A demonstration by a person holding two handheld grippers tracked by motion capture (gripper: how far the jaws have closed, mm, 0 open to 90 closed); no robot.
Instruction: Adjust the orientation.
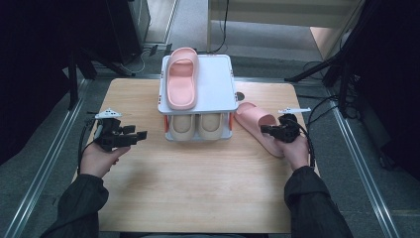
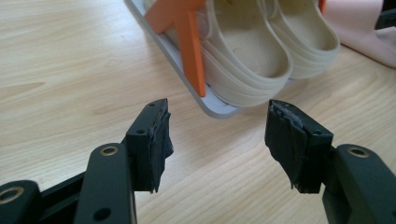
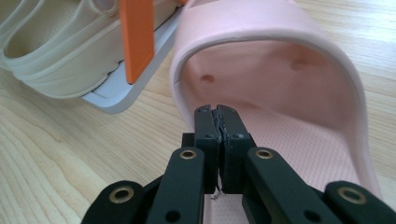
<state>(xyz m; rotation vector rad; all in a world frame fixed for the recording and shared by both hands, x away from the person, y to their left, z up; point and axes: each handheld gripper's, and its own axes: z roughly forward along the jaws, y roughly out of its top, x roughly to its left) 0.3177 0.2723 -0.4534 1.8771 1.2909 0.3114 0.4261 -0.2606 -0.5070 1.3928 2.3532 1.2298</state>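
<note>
Right now my right tongs [image 3: 217,112] are pressed together over the footbed of the pink slipper [image 3: 299,116], which lies on the counter [image 1: 198,178] beside the shoe rack [image 1: 218,84]; my left tongs [image 2: 217,140] stand spread, well apart from it.

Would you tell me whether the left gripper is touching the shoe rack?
Apart: in the left gripper view, bare wooden table separates the open left gripper from the shoe rack.
</note>
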